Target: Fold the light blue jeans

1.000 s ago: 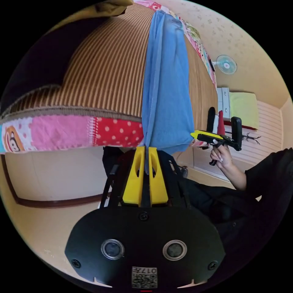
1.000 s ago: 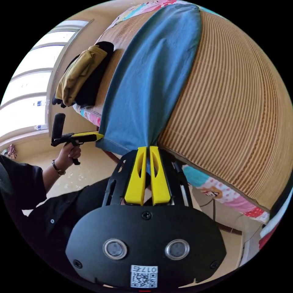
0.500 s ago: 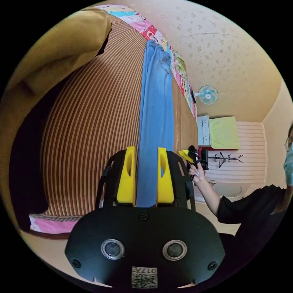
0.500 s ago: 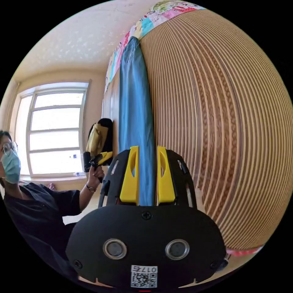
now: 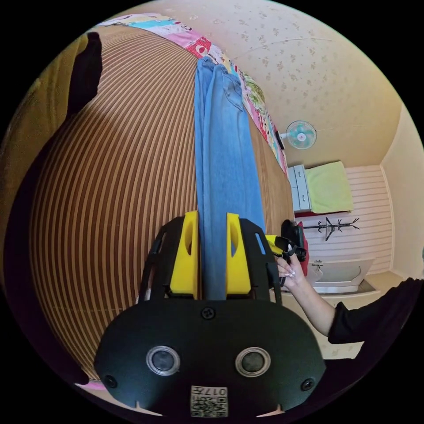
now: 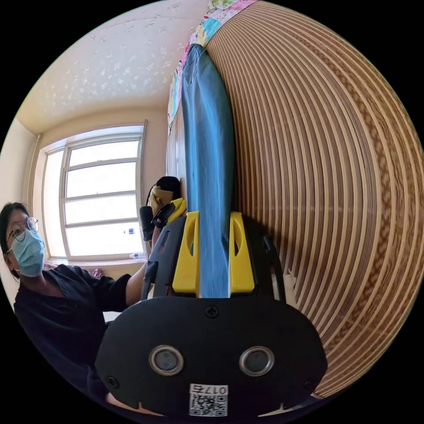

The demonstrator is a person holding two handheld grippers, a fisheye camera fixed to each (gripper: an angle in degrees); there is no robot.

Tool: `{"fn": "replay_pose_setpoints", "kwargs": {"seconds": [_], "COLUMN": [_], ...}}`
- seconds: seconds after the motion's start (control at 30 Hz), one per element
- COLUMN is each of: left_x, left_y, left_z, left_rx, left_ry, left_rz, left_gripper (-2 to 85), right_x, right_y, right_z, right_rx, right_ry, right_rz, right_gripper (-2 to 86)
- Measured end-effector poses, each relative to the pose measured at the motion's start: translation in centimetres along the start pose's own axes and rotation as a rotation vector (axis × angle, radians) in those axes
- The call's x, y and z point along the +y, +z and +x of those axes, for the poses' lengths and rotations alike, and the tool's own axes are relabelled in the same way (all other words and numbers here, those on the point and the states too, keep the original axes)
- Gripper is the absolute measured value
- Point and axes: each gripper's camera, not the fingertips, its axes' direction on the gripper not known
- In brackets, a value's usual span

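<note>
- While both tools are spread, the jeans (image 5: 223,145) run between the left tool's (image 5: 211,260) jaws and the right tool's (image 6: 213,256) jaws.
- Jeans lie lengthwise on the striped bed (image 5: 119,176), bare mat on both sides.

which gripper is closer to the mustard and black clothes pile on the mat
Left. The left gripper sits just in front of the clothes pile; the right gripper is on the jeans' far side.
</note>
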Motion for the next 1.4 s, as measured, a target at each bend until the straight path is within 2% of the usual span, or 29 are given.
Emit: {"fn": "replay_pose_setpoints", "kwargs": {"seconds": [0.17,0.37,0.53,0.63,0.8,0.93,1.07,1.2,1.3,1.4], "left_x": [-1.5,-3.8,-1.0,1.9,7.4,11.4,13.4,12.6,10.0,5.8], "left_y": [0.5,1.8,-2.7,-6.2,-12.2,-17.8,-23.3,-27.3,-28.2,-26.3], "left_z": [-2.9,-4.9,-3.5,-0.3,8.4,17.1,26.0,32.0,34.4,34.8], "left_rx": [0.12,0.248,0.488,0.609,0.657,0.785,0.881,0.863,0.742,0.532], "left_ry": [-0.04,-0.047,0.051,0.15,0.31,0.48,0.67,0.768,0.726,0.61], "left_rz": [-0.05,-0.173,-0.055,-0.017,-0.013,0.02,0.08,0.182,0.239,0.242], "left_gripper": [6.5,1.1,0.0,-0.2,-0.5,-0.5,-0.5,-0.5,-0.4,-0.4], "right_x": [-2.4,-9.3,-7.1,-2.5,4.9,9.4,12.7,12.8,9.5,4.5], "right_y": [-0.7,0.2,-3.5,-8.1,-14.1,-19.2,-24.7,-28.4,-29.2,-27.9], "right_z": [2.4,1.9,-0.3,-4.7,-14.5,-22.0,-32.7,-41.7,-43.8,-43.0], "right_rx": [-0.089,-0.167,-0.312,-0.437,-0.363,-0.441,-0.447,-0.35,-0.201,-0.044], "right_ry": [0.032,-0.034,-0.102,-0.188,-0.33,-0.43,-0.652,-0.81,-0.772,-0.723], "right_rz": [0.023,-0.084,-0.069,-0.057,-0.094,-0.069,-0.055,-0.009,0.035,0.058], "right_gripper": [6.3,2.5,1.4,0.8,0.5,0.4,0.5,0.5,0.4,0.3]}}
